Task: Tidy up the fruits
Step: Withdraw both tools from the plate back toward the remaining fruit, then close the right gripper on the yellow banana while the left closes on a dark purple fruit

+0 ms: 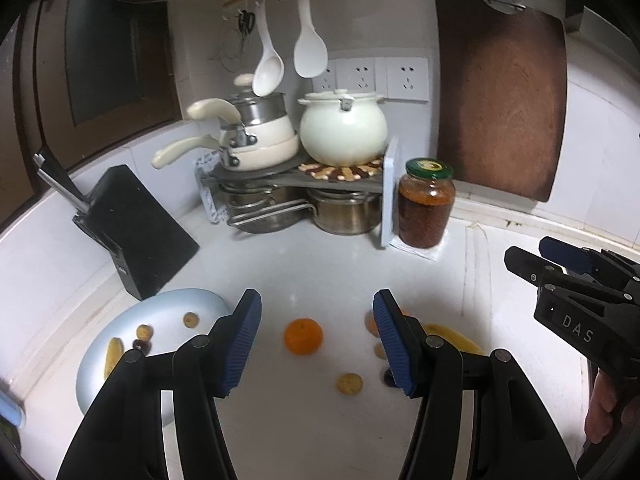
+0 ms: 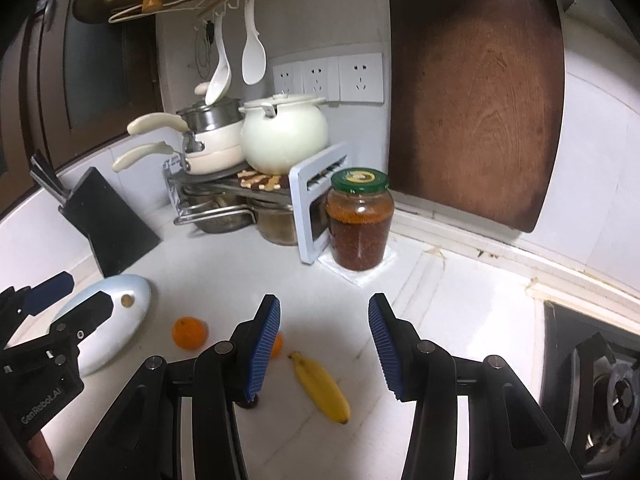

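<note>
An orange (image 1: pixel 303 336) lies on the white counter between the fingers of my open, empty left gripper (image 1: pixel 316 344); it also shows in the right wrist view (image 2: pixel 189 333). A pale blue plate (image 1: pixel 168 304) at the left holds a banana piece (image 1: pixel 113 356), a dark fruit and two small brown fruits. A small yellow-brown fruit (image 1: pixel 349 383) lies in front of the orange. A banana (image 2: pixel 320 386) lies below my open, empty right gripper (image 2: pixel 324 346), with a second orange (image 2: pixel 277 345) partly hidden behind its left finger. The right gripper also shows in the left wrist view (image 1: pixel 532 268).
A black knife block (image 1: pixel 132 236) stands behind the plate. A rack with pots (image 1: pixel 296 184) and a green-lidded jar (image 2: pixel 359 220) stand at the back corner. A brown cutting board (image 2: pixel 476 96) leans on the wall. A gas hob (image 2: pixel 600 380) lies at the right.
</note>
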Demonstrator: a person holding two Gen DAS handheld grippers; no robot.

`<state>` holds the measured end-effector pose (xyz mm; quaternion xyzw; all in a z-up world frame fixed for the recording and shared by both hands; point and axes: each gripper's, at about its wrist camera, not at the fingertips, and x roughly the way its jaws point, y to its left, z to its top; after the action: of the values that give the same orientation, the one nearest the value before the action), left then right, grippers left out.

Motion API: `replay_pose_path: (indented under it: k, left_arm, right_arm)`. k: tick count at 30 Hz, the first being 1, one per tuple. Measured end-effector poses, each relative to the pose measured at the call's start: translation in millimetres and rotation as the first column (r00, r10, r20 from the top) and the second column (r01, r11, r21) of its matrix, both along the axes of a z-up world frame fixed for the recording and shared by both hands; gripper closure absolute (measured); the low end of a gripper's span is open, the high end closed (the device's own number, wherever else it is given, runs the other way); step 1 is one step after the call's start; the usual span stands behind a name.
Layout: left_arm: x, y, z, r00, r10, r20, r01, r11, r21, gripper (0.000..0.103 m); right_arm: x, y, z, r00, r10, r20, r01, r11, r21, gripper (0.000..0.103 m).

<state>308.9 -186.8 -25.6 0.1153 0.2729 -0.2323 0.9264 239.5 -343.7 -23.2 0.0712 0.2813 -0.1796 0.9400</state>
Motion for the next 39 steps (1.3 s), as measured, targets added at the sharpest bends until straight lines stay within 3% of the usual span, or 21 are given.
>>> replay_pose_path:
  k: [17,30,39]
  left_arm:
    - [-5.8,-25.1,-51.9,0.991,-0.056,-0.122,0.061,0.998,0.030,0.046]
    - [-3.4,-38.7,-85.3,0.978,-0.116,-0.175,0.130,0.989,0.070,0.046]
    - [5.0,-51.8,-107.7,0.965,-0.160,-0.209,0.185,0.977,0.107,0.050]
  right_arm:
    - [-4.1,-13.9,-39.5,0.988,0.101,-0.114,-0.099,0.995,0.024,0.056]
    - [12.4,-21.9,-84.6,0.954,0.197,-0.228,-0.175,0.978,0.117,0.056]
    - [23.9,-25.7,-103.9,0.935,0.225,-0.273,-0.199,0.972,0.122,0.056]
